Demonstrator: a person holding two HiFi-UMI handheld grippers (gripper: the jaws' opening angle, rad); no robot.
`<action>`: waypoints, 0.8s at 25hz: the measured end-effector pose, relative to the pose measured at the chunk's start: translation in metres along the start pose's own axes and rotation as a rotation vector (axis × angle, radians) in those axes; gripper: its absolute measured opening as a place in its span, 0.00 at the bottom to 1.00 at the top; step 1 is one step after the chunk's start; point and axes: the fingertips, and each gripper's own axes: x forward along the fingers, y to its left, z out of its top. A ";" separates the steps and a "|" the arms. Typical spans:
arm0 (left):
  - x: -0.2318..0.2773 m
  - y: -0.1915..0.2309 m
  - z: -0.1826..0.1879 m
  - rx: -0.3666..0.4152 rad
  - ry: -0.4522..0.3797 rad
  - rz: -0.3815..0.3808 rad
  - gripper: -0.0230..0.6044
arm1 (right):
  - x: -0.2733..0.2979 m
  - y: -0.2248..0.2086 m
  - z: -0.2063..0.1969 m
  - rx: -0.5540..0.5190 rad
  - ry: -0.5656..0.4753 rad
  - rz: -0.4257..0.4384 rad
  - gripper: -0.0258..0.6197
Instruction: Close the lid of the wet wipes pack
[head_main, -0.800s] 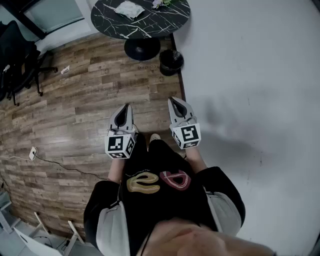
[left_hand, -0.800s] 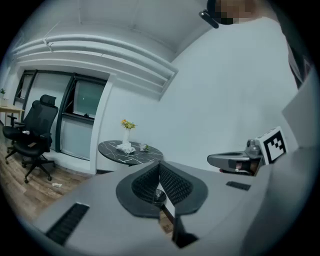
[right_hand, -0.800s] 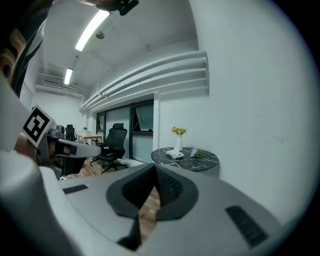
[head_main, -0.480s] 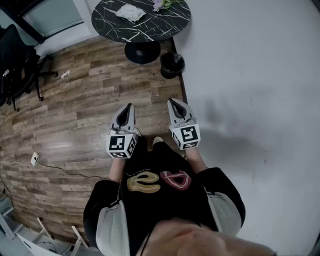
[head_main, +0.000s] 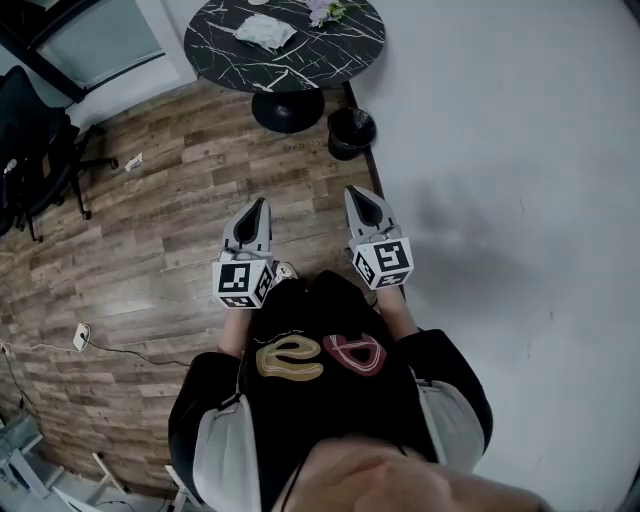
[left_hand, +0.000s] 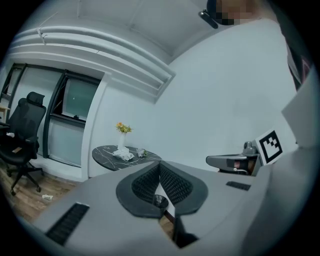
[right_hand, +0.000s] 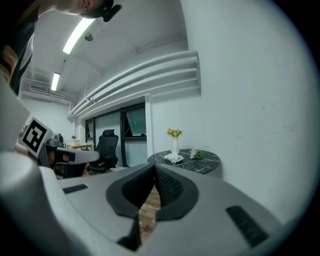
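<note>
Left gripper (head_main: 258, 206) fingers clenched, empty; right gripper (head_main: 354, 192) same deal. Wipes pack (head_main: 264, 32) sits well apart on the round surface (head_main: 330, 55) ahead. Looks like the approach step, next move means walking over before pressing it shut.

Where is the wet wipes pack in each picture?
Head view: the wet wipes pack lies near the top edge, left of middle, on the round black table.
Left gripper view: the pack is small and far off, left of middle, on that table.
Right gripper view: the pack is just right of middle, on that table.
Shared landmark: the round black table.
</note>
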 end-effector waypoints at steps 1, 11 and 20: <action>0.000 0.003 0.001 0.002 -0.001 -0.008 0.06 | 0.002 0.002 0.000 -0.002 0.000 -0.007 0.06; -0.001 0.005 -0.017 0.028 0.050 -0.104 0.06 | 0.024 0.022 -0.013 -0.033 0.039 0.001 0.06; 0.017 0.045 -0.014 -0.015 0.027 0.044 0.06 | 0.067 0.012 -0.011 -0.072 0.042 0.061 0.06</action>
